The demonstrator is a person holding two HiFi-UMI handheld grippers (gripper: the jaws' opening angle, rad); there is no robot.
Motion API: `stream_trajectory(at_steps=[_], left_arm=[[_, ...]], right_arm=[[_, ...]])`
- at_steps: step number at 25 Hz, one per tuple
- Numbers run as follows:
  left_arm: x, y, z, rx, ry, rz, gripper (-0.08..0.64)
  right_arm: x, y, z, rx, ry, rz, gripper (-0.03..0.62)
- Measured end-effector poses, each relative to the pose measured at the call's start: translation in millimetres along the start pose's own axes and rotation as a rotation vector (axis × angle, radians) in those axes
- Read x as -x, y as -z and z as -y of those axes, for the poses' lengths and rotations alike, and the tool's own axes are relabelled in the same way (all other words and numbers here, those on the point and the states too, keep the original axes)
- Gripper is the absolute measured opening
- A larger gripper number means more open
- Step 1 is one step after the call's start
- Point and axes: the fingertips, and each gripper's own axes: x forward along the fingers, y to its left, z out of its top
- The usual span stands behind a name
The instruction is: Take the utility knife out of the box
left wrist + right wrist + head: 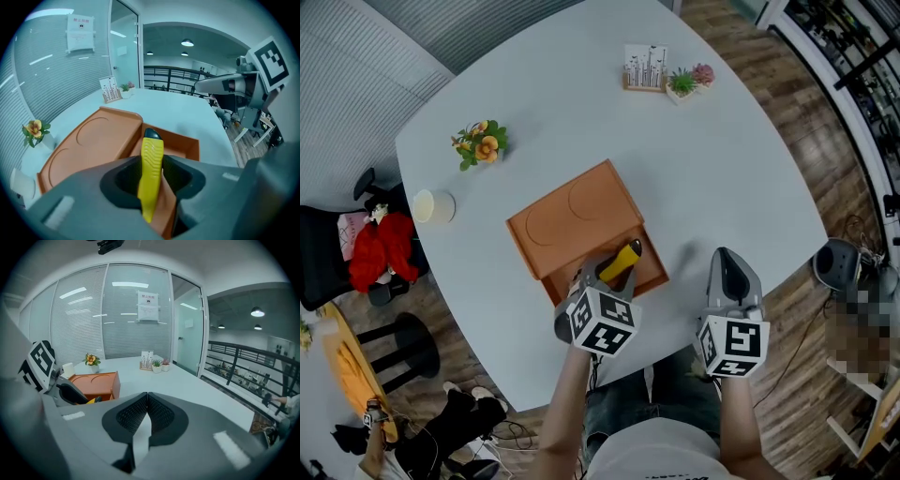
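light: bright, even, ceiling lamps (187, 43) | shadows: soft | gripper views: fisheye, dark corners | focus: sharp

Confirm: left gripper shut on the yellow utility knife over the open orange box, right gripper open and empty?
Wrong on the right gripper: the right gripper view shows it shut, jaws pressed together, nothing between. The rest holds: left gripper shut on the yellow plastic utility knife over the open orange box.

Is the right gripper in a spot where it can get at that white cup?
Probably not directly. The right gripper is shut at the near right side, while the white cup stands far left. The orange box and the left gripper, holding the utility knife, lie between.
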Motion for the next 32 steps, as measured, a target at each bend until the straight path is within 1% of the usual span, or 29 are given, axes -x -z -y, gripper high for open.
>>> stream_trajectory(at_steps=[5, 12, 18, 24, 32], left_arm=[[24, -7, -6, 0.021, -0.034, 0.065, 0.147], [61, -20, -18, 0.070, -0.086, 0.156, 0.147], [93, -29, -31, 0.077, -0.138, 0.214, 0.147], [123, -40, -46, 0.121, -0.185, 0.299, 0.147], [165, -47, -61, 0.169, -0.263, 0.379, 0.147]], right_arm=[[10, -13, -8, 0.012, -0.007, 0.035, 0.028], [22, -34, -19, 0.023, -0.013, 0.085, 0.028], [29, -61, -32, 0.050, -0.023, 0.139, 0.028], [33, -88, -45, 0.091, -0.039, 0.199, 0.028], [44, -121, -59, 0.119, -0.065, 0.271, 0.028]])
